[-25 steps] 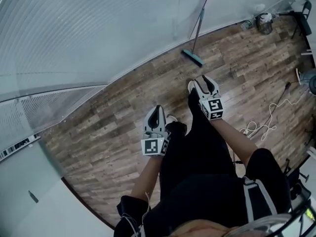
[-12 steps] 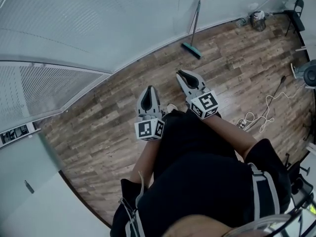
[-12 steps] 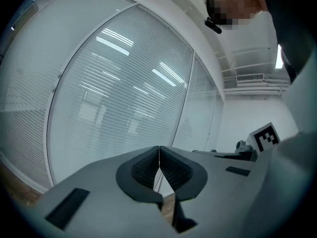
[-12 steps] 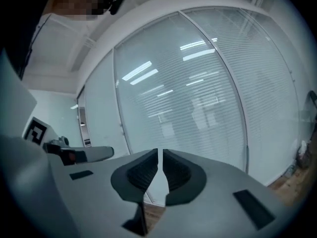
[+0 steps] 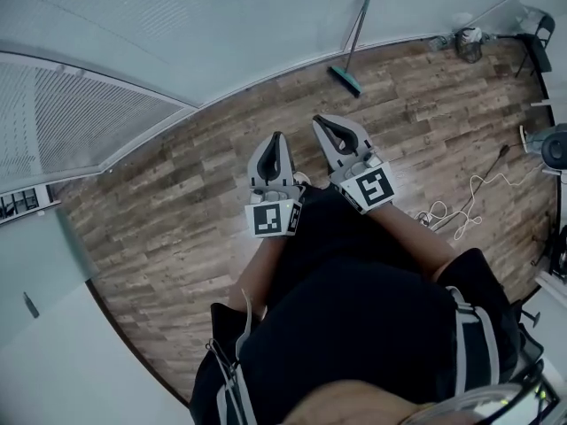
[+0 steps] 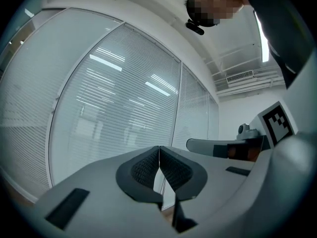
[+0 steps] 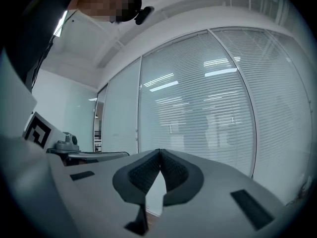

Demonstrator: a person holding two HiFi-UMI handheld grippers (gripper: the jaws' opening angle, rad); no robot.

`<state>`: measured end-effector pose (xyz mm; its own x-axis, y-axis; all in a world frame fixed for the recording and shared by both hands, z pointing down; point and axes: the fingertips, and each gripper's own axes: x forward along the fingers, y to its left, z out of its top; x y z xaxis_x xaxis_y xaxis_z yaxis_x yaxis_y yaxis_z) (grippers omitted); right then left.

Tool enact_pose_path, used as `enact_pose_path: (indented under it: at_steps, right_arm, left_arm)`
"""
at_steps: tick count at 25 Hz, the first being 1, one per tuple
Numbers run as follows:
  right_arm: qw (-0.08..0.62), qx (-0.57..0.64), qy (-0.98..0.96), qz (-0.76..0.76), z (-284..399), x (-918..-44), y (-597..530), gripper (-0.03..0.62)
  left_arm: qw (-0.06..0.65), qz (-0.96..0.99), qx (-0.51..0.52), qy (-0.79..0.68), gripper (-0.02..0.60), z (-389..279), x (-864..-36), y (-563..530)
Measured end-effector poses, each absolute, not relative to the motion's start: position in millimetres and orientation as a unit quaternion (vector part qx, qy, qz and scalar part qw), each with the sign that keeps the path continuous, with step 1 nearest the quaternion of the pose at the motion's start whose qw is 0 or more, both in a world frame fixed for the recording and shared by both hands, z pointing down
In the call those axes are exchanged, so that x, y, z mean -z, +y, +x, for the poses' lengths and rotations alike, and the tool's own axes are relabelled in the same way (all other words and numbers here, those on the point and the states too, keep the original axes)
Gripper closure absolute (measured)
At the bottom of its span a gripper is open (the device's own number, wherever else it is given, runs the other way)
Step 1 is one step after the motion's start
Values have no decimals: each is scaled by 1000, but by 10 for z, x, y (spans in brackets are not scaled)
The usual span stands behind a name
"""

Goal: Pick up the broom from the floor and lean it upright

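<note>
Head view: the broom (image 5: 346, 79) stands at the far side of the wooden floor (image 5: 168, 220). Its teal head is on the boards just beside the foot of the glass wall (image 5: 177, 51), and its thin handle rises against the panes. It is well apart from both tools. The left hand-held gripper (image 5: 278, 140) and the right hand-held gripper (image 5: 321, 124) are side by side and near each other in front of the person's dark-clothed body. Both point toward the wall, with their marker cubes on the person's side, and neither carries anything. A pale cable (image 5: 461, 215) lies looped on the floor to the right, and a small dark container (image 5: 469, 42) stands near the far right corner.

Left gripper view: the left hand-held gripper (image 6: 159, 155) has its jaws together. The ribbed pads (image 6: 146, 167) meet at the tips with nothing between them. Beyond them is the glass wall (image 6: 124, 93) with horizontal blinds, and strips of ceiling light are mirrored in it. The right hand-held gripper (image 6: 193, 145) shows side-on at the right, its marker cube higher up by the frame's edge.

Right gripper view: the right hand-held gripper (image 7: 160, 155) has just been closing, and its jaws are together, tips touching, with nothing between them. The same blind-covered glass wall (image 7: 208, 98) fills the view ahead. The left hand-held gripper (image 7: 121, 155) shows side-on at the left
</note>
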<state>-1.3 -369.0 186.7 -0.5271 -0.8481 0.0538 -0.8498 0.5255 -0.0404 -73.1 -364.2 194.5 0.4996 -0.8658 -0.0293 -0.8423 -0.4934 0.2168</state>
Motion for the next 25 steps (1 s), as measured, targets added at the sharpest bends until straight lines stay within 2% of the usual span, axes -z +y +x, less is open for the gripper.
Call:
enact_pose_path:
  at_steps: [10,25]
  right_arm:
    - [30,3,-876,482,-11,-1771,-3693,574]
    - [53,0,-860,507,132,-1771,-3710,574]
  left_arm:
    - [79,852,84,-511,561,-830,-1814,-3752]
    - [49,884,78,-458,561,-507,-1717,-3865]
